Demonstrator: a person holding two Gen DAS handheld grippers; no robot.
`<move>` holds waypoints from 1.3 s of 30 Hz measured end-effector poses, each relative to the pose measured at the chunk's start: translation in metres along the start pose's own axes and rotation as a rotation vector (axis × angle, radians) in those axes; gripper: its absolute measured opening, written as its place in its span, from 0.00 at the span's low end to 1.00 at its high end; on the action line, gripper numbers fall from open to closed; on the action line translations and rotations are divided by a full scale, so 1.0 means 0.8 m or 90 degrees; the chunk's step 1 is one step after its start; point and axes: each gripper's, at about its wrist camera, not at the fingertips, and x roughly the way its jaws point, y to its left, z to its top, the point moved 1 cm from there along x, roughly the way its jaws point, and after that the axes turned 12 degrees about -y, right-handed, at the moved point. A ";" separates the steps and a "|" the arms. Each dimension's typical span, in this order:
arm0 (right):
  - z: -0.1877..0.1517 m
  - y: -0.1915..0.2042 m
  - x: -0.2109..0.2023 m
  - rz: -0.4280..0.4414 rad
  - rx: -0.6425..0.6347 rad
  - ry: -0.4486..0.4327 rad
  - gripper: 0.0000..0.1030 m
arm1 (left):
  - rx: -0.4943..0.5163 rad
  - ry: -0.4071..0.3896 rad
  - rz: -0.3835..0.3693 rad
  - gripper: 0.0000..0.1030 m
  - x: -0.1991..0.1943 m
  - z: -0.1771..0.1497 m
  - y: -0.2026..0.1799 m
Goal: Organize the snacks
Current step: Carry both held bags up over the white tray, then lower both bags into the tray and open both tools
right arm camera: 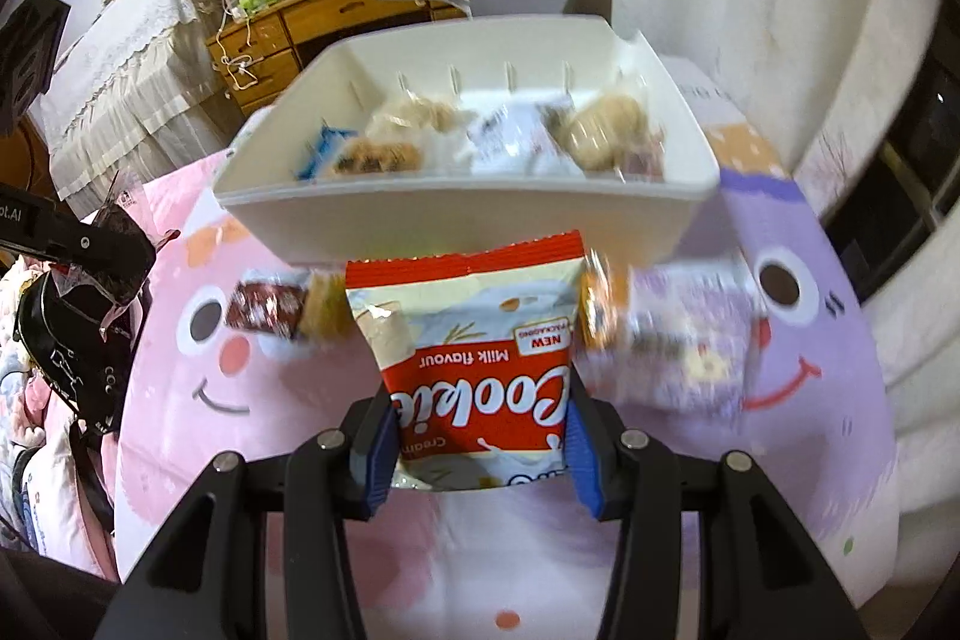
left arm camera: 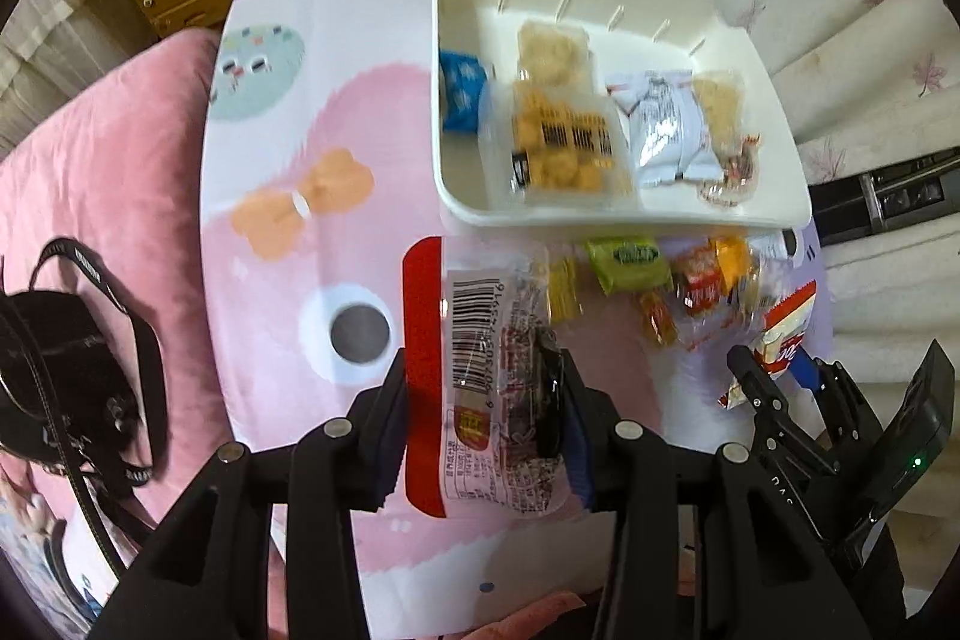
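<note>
Gripped between the fingers of my left claw (left arm camera: 486, 400) is a clear packet with a red edge and a barcode (left arm camera: 480, 340), its long axis running straight out ahead of the fingers, toward the white bin (left arm camera: 600, 214) that sits beyond and slightly to the right of that claw. Just past the packet's far end, scattered on the pink cartoon tablecloth (left arm camera: 288, 160) before the bin's near wall, lie the loose small snacks (left arm camera: 654, 274) not yet sorted. Further right, my right claw (right arm camera: 480, 436) pinches a red-and-white cookie pouch (right arm camera: 474, 346), also pointing lengthwise forward, and the bin's near wall (right arm camera: 456, 226) stands directly ahead of it, just beyond the pouch's top edge. Several packets (right arm camera: 510, 141) already lie inside the bin. As I judge it, the right claw is the nearer and better lined up: its pouch needs only to rise over the rim and go forward, while the left must also swing rightward. Clipping the rim looks the main risk.
</note>
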 end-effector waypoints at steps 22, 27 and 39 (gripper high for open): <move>0.129 -0.009 0.039 -0.060 0.031 -0.085 0.46 | 0.065 -0.075 -0.039 0.42 0.025 0.125 -0.034; 0.136 -0.011 0.045 -0.062 0.033 -0.081 0.47 | 0.065 -0.070 -0.037 0.52 0.040 0.124 -0.040; 0.121 -0.022 0.039 -0.067 0.091 -0.057 0.58 | 0.061 -0.073 -0.044 0.67 0.021 0.113 -0.040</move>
